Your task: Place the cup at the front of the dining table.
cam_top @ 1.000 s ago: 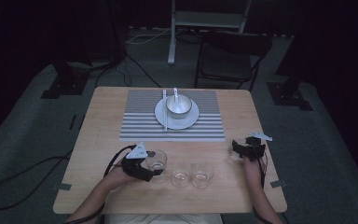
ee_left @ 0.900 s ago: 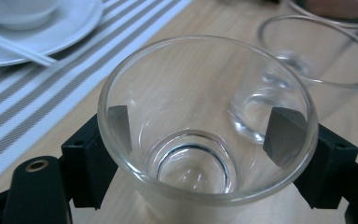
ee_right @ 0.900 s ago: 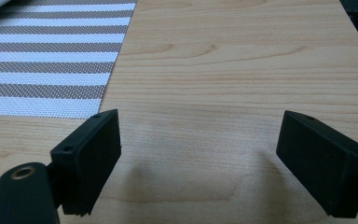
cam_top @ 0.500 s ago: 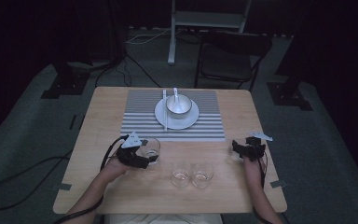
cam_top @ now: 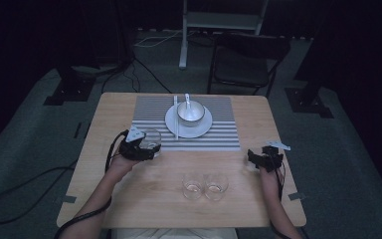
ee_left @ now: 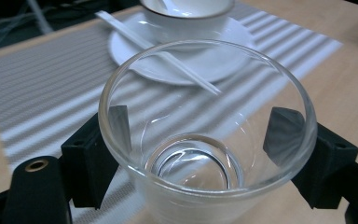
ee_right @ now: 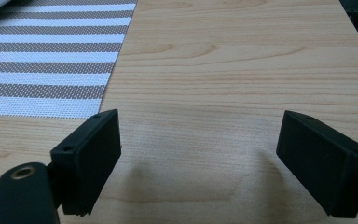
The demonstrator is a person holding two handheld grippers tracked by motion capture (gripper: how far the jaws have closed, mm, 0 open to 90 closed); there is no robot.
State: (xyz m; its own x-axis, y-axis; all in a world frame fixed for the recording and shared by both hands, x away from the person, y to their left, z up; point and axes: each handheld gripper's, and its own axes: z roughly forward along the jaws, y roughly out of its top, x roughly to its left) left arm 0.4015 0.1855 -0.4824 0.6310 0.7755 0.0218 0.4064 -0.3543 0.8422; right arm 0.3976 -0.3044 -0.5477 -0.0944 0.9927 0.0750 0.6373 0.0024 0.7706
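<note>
Sitting on dark carpet, wood table (cam_top: 129, 199) carries a striped mat (cam_top: 219, 137) with plate (cam_top: 201, 130), bowl (cam_top: 190, 112) and chopsticks (cam_top: 175, 119). Left gripper (cam_top: 146, 149) clamps a glass (ee_left: 205, 140) at mat's near-left corner. Right gripper (cam_top: 258, 158) empty, jaws apart. Two glasses (cam_top: 205, 186) near front edge. Chair (cam_top: 246, 57) behind.

A wooden surface (cam_top: 154, 199) carries a striped placemat (cam_top: 219, 134) at its far middle. On the placemat rests a white plate (cam_top: 201, 128) with a white bowl (cam_top: 190, 112) on it, and a pale stick-like utensil (cam_top: 176, 119) lies across the plate's left edge. Two empty clear glasses (cam_top: 204, 186) stand side by side near the front edge, touching or nearly so. Beyond the surface a dark folding chair (cam_top: 243, 62) stands on the grey floor (cam_top: 30, 144), with cables (cam_top: 144, 42) trailing to its left.
</note>
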